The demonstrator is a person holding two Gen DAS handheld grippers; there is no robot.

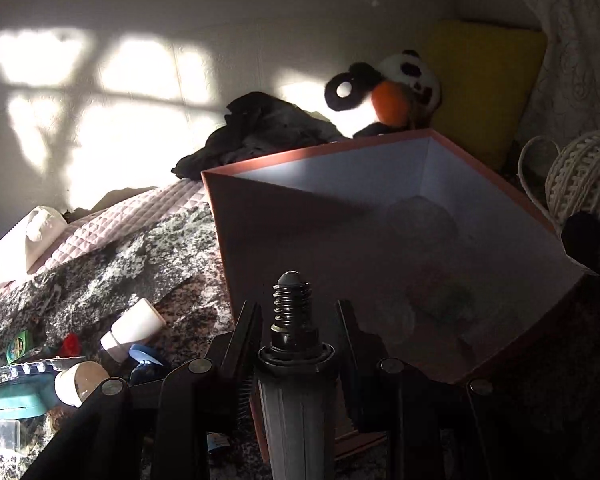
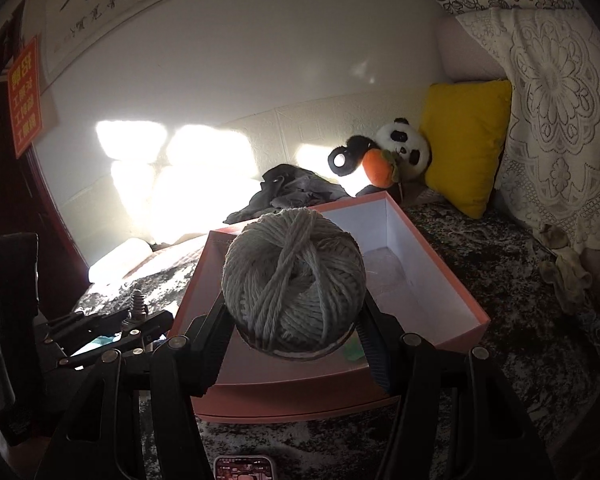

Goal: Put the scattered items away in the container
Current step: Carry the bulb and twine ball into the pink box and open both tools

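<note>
The right gripper [image 2: 296,320] was clamped on a ball of string [image 2: 294,280], holding it above the near edge of the pink box [image 2: 440,264]. The left gripper [image 1: 296,320] carried a light bulb [image 1: 292,360], screw base forward, between its fingers, at the box's near left corner. Whether the fingers pressed the bulb could not be told, as a gap showed on each side of the base.

Inside the box some pale, rounded things and something green lay on the floor (too dim to name). So the tidying looked partway along: a few items in, two in hand, and a cluster left out beside the box: a white bottle [image 1: 134,328], a small jar [image 1: 78,382], a teal case [image 1: 16,398] and other bits.

The box sat on a dark mottled blanket [image 2: 520,320] over a bed, with sunlight patches on the white wall [image 2: 240,60]. A toy panda [image 2: 400,152], a yellow cushion [image 2: 464,140] and a heap of dark clothes [image 2: 288,192] lay behind.
</note>
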